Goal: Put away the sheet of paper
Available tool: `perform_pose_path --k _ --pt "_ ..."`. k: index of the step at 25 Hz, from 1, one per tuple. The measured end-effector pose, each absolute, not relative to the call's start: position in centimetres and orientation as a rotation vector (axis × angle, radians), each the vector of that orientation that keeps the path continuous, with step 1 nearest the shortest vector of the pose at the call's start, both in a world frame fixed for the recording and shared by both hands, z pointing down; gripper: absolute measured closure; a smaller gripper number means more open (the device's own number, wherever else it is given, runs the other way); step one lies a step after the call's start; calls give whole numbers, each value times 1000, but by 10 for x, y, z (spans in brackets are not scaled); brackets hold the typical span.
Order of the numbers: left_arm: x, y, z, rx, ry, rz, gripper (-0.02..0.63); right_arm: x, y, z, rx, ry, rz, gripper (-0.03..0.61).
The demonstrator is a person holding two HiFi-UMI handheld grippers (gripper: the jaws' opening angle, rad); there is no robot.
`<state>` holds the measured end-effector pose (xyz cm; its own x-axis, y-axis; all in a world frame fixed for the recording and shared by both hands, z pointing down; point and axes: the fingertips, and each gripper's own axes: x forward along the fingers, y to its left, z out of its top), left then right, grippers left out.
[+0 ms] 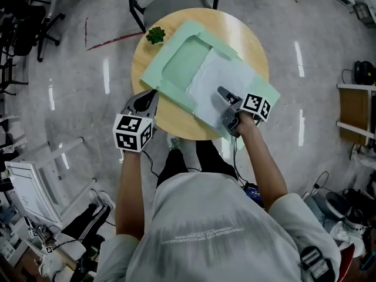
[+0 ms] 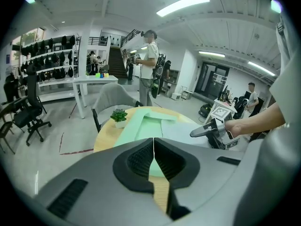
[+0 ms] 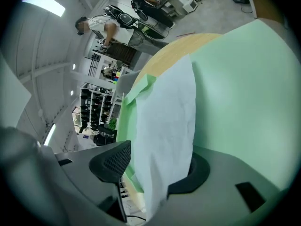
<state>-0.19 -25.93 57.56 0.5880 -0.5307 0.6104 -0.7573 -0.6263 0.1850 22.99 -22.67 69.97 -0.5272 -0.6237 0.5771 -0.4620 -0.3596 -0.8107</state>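
Observation:
An open green folder [image 1: 182, 57] lies on the round wooden table [image 1: 176, 122], with a white sheet of paper [image 1: 214, 81] spread over its right half. My right gripper [image 1: 226, 106] is at the paper's near edge. In the right gripper view its jaws stand apart, and the sheet [image 3: 164, 126] runs between them, draped over the right jaw and clear of the left pad [image 3: 115, 161]. Green folder [image 3: 244, 88] fills that view's right side. My left gripper [image 1: 147, 98] hovers at the table's near left edge, shut [image 2: 153, 147] on nothing.
A small potted plant [image 1: 155, 35] stands at the table's far left rim. A grey chair [image 1: 170, 2] is tucked behind the table. A wooden shelf [image 1: 355, 110] stands to the right. People stand in the room beyond [image 2: 149, 60].

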Motion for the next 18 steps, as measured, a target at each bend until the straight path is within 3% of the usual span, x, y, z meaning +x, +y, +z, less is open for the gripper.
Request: perform_pose_path --k 9,16,18 --pt "-6 -260 577 2392 -1019 722 594 266 -187 703 -1566 1735 -2038 350" --pt "-13 -261 573 2387 -1037 720 594 279 -172 708 -1597 1701 -2046 523" --pt "-13 -260 572 2388 -1036 722 594 278 -171 709 -1603 1702 -2048 534"
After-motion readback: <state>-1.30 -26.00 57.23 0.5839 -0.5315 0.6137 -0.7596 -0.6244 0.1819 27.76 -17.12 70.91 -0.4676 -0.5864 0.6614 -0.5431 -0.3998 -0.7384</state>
